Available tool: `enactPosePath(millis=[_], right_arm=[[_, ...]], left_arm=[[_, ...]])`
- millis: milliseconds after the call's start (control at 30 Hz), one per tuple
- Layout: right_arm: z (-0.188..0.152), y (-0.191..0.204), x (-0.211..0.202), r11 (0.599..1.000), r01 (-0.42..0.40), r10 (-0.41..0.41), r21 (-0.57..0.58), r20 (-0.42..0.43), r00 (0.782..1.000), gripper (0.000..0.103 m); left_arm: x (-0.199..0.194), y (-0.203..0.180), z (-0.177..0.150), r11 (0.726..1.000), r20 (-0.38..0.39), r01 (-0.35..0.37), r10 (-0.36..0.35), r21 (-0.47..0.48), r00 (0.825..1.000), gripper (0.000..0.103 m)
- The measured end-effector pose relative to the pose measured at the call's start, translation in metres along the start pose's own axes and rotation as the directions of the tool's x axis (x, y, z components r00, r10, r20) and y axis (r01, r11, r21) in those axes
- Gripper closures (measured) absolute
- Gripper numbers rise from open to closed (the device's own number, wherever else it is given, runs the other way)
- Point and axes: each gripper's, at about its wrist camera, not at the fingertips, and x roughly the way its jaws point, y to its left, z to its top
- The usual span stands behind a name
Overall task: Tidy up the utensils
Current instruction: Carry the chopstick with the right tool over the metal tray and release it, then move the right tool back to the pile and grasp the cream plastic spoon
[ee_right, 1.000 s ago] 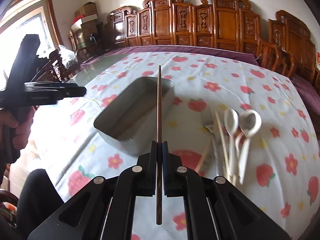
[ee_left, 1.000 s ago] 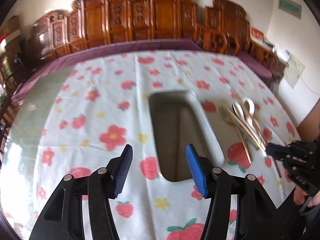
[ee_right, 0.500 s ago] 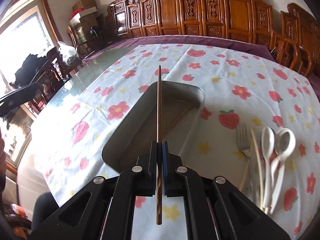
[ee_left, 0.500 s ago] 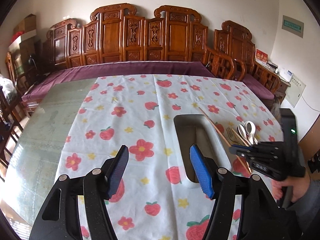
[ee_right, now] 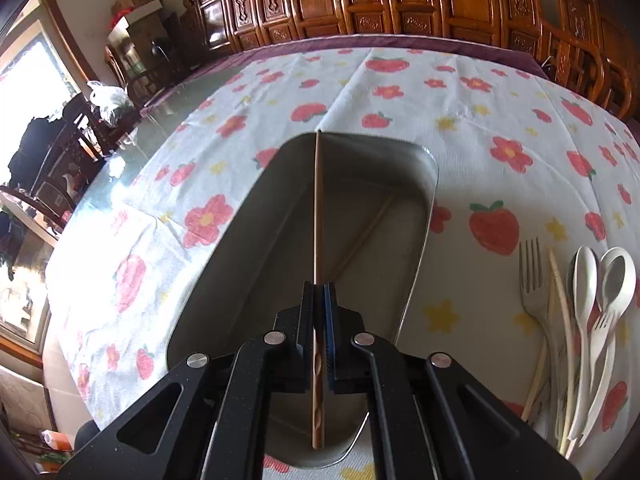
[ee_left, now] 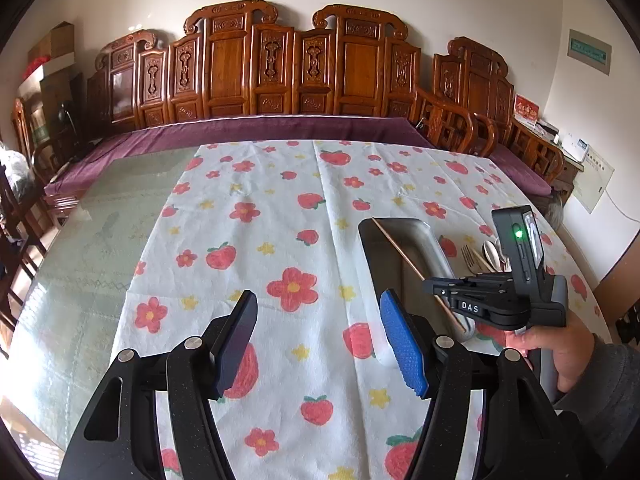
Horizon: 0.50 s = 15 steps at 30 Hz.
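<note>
My right gripper [ee_right: 319, 292] is shut on a brown wooden chopstick [ee_right: 317, 208] and holds it over the metal tray [ee_right: 416, 160], its tip near the tray's far rim. The tray's floor reflects the chopstick. In the left wrist view the right gripper [ee_left: 430, 286] holds the chopstick [ee_left: 400, 250] across the tray [ee_left: 434, 246]. My left gripper [ee_left: 318, 328] is open and empty above the cloth, left of the tray. A fork [ee_right: 534, 280], a pale chopstick [ee_right: 562, 296] and white spoons [ee_right: 584, 280] lie right of the tray.
A strawberry and flower print cloth [ee_left: 280, 208] covers part of a glass-topped table [ee_left: 100, 232]. Carved wooden chairs [ee_left: 280, 60] line the far side. More chairs and a window stand at the left in the right wrist view [ee_right: 60, 152].
My right gripper has carried the chopstick from beside the tray to over it and lower. My left gripper has drawn back and risen, staying open.
</note>
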Motion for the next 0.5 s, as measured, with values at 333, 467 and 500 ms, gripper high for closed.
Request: enactPosePath(millis=[333, 467, 500], right_arm=[[-0.006, -0.007, -0.008, 0.999, -0.036, 0.036, -0.004, 0.040, 0.999, 0.095], [-0.014, -0.015, -0.042, 0.998, -0.057, 0.057, -0.008, 0.106, 0.993, 0.095], [-0.017, -0.019, -0.052, 0.998, -0.059, 0.060, -0.010, 0.122, 0.991, 0.095]], left_arm=[[0.004, -0.011, -0.002, 1.000, -0.009, -0.003, 0.003, 0.007, 1.000, 0.042], [0.003, -0.025, -0.001, 1.000, -0.008, 0.000, 0.000, 0.028, 1.000, 0.042], [0.003, -0.029, 0.000, 1.000, -0.007, 0.003, -0.003, 0.031, 1.000, 0.042]])
